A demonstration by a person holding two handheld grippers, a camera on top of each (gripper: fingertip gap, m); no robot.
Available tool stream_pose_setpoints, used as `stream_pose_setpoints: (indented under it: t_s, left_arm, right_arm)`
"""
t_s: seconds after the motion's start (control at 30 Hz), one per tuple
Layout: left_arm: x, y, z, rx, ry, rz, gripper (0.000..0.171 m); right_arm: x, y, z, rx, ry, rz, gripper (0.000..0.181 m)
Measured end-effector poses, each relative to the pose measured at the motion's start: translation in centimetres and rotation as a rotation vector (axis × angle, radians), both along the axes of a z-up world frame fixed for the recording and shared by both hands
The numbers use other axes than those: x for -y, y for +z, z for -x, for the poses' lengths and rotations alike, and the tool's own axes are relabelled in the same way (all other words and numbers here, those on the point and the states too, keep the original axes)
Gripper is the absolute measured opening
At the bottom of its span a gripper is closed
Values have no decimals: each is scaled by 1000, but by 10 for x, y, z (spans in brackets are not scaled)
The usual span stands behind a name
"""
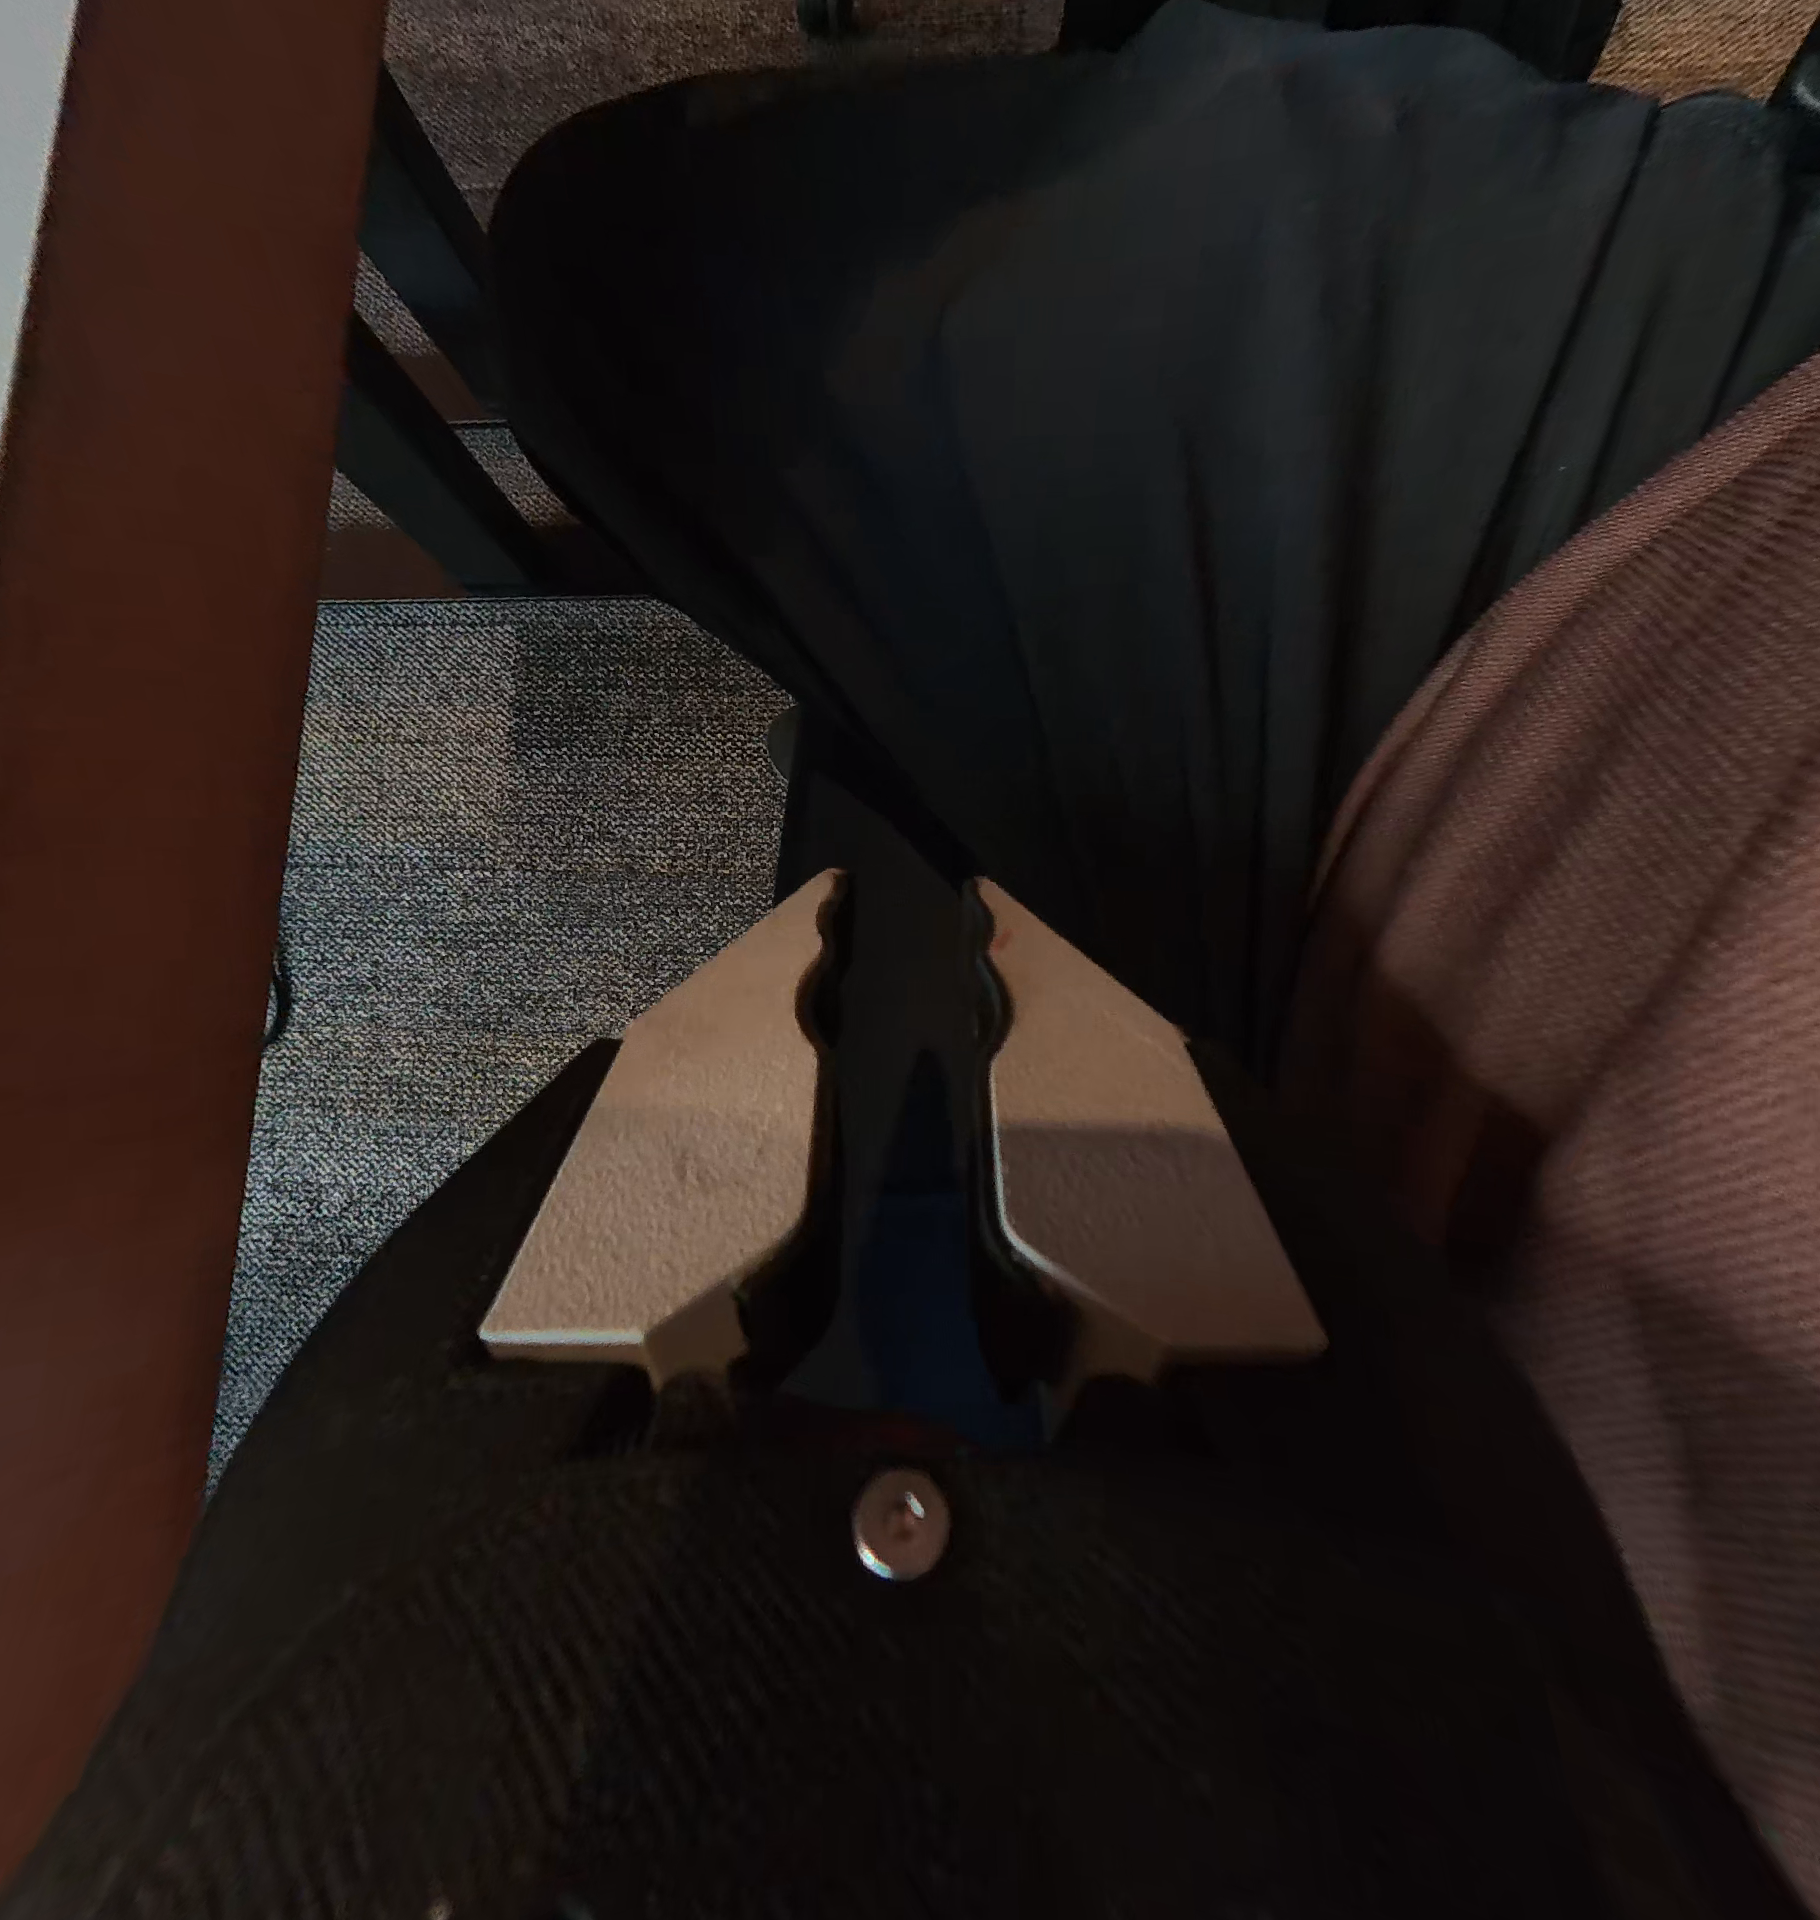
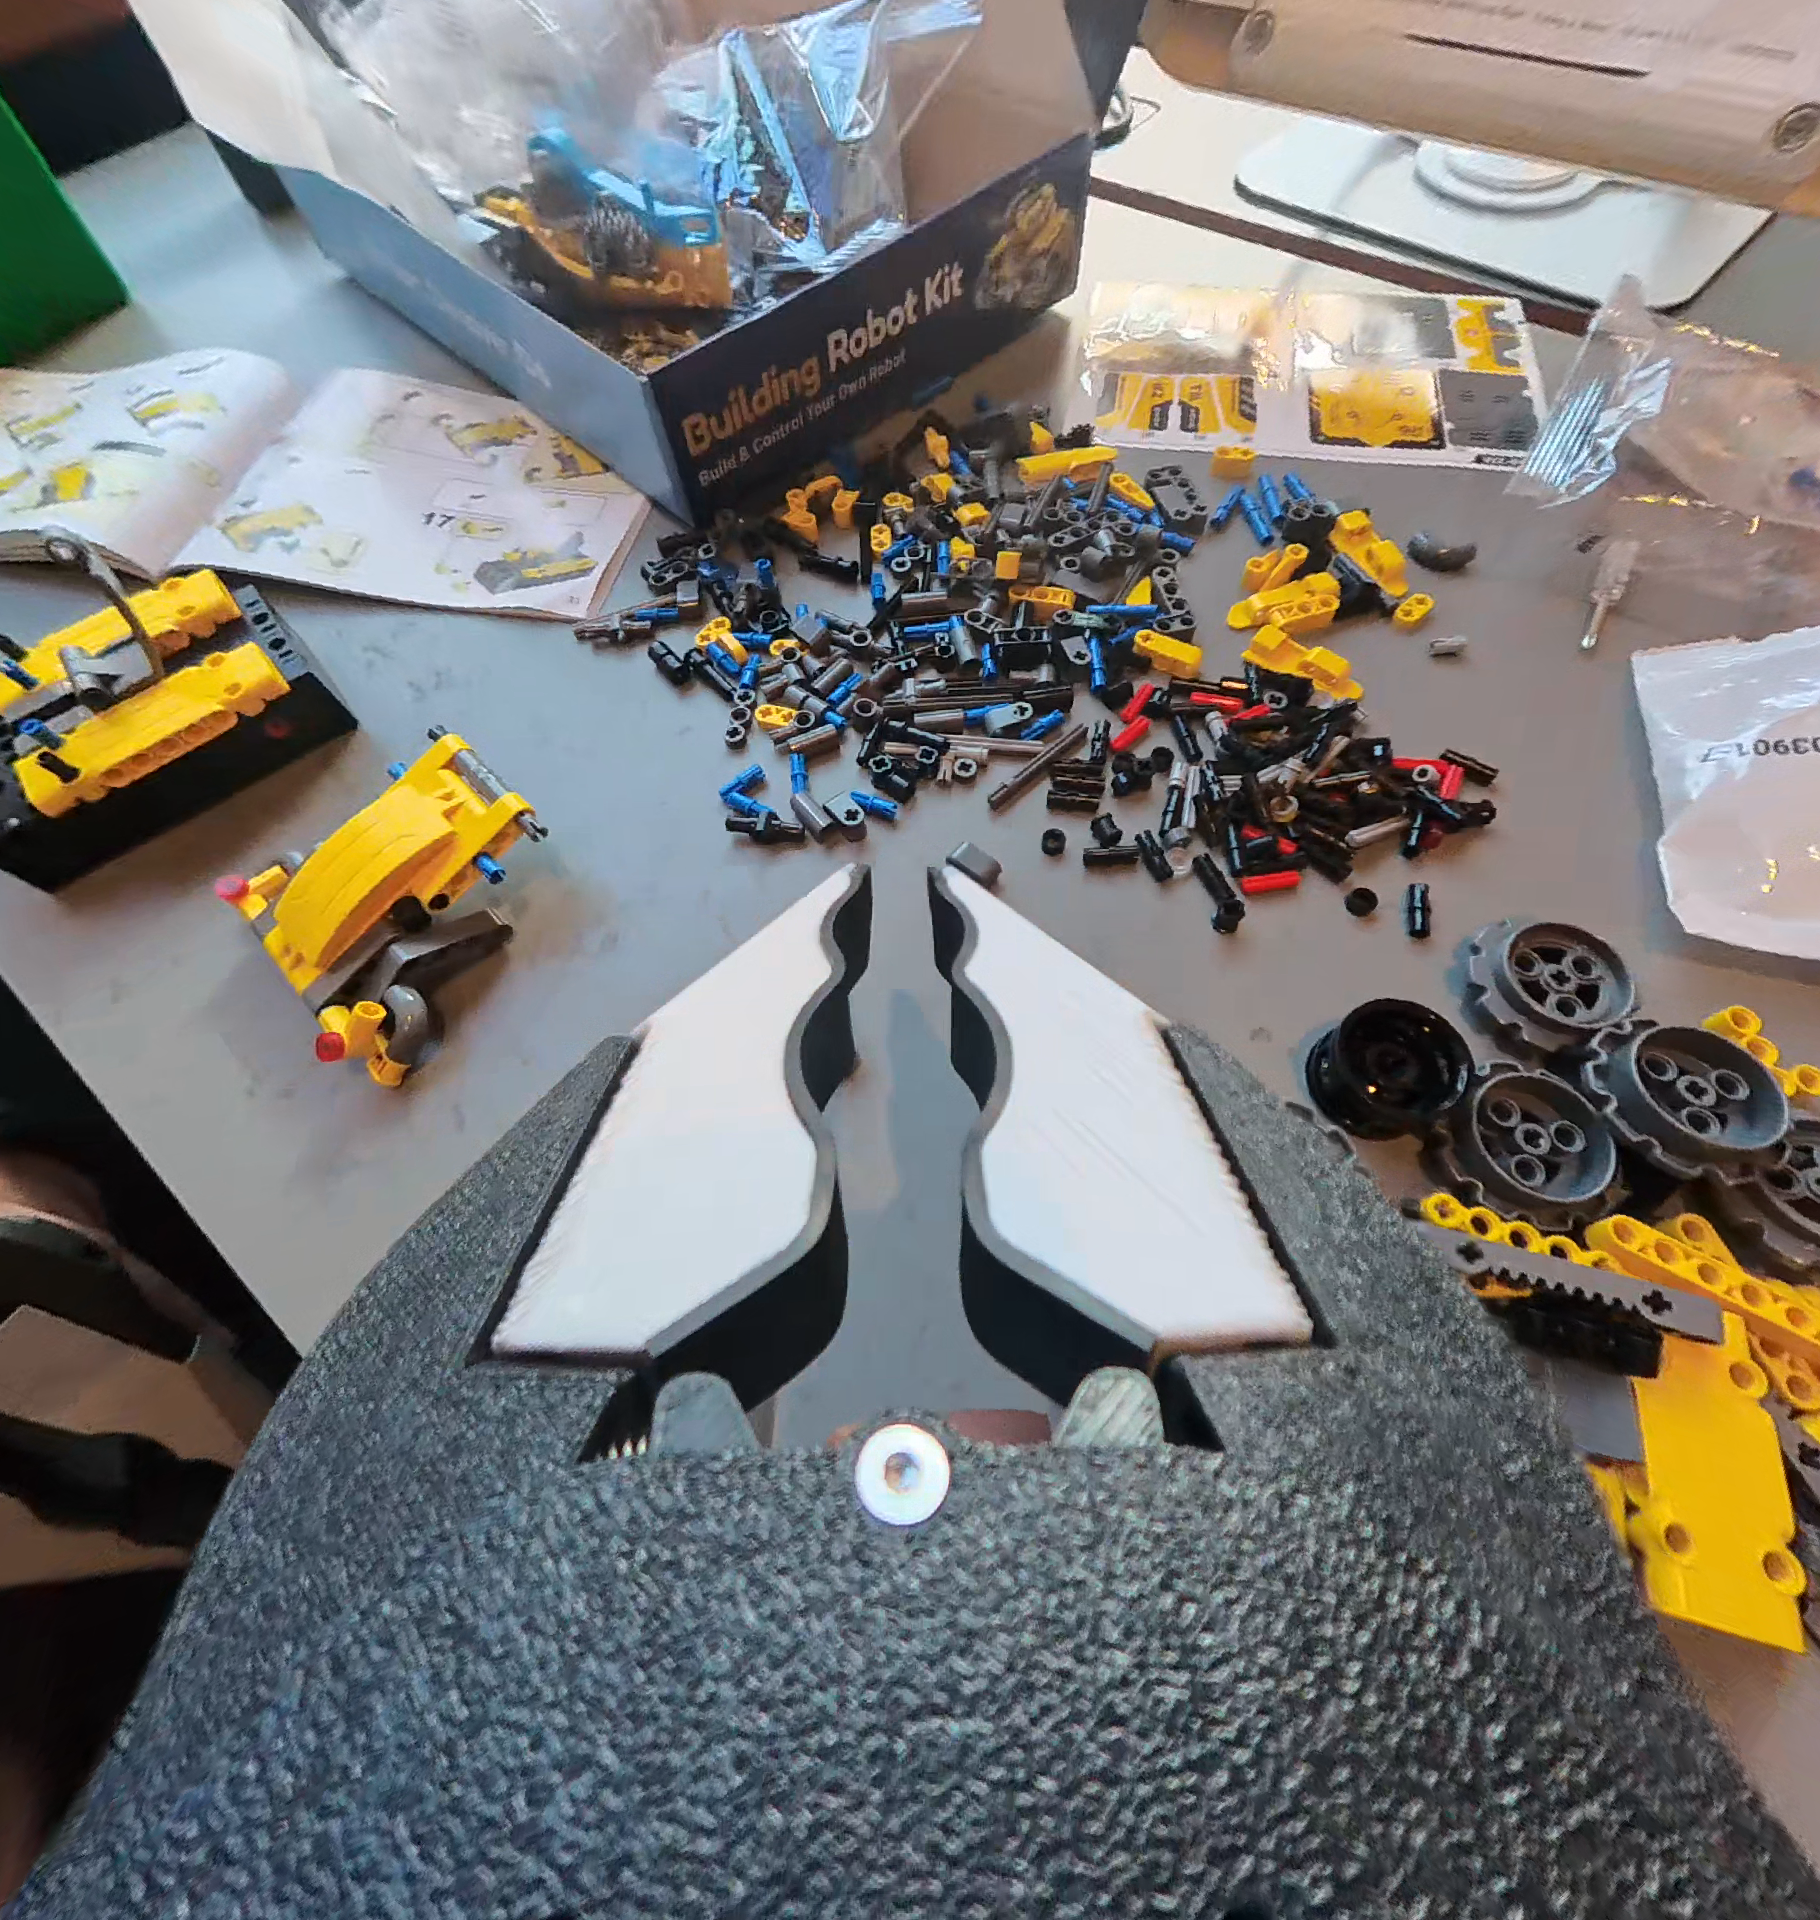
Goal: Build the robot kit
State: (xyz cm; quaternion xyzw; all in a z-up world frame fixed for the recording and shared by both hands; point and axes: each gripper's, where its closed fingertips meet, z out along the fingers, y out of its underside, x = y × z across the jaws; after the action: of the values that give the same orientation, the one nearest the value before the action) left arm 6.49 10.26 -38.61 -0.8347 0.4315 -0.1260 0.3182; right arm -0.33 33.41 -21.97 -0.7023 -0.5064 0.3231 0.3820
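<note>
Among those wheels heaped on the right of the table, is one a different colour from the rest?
Yes: the black wheel, at the left edge of the heap. The toothed wheels beside it are grey with spoke holes.

A: Where does the left view look?
B: Below the worktop's edge, down at carpet and dark cloth, close.
A: The right?
B: Above the worktop, forward over scattered parts. Nothing shared.

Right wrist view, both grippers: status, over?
Right gripper open, empty, above grey table, near small grey piece. Left gripper open, below table edge, facing dark fabric.
</note>
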Motion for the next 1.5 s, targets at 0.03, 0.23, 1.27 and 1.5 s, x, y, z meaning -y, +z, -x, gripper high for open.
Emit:
stream_pose_setpoints:
  t_s: [0.03,0.23,1.27,1.5]
  left_arm:
    - [0,0,0,-2,-2,-3,18]
    - [2,0,-2,-11,-12,-11,18]
    - [-1,-8,1,-24,-4,12,19]
    - [-1,-5,2,-8,1,14,19]
  right_arm:
    - [0,-2,-1,5,-7,9,8]
    - [-5,7,-1,-53,-68,-13,5]
    - [-29,-37,14,164,-63,27,12]
    - [-55,-23,16,176,-111,-23,10]
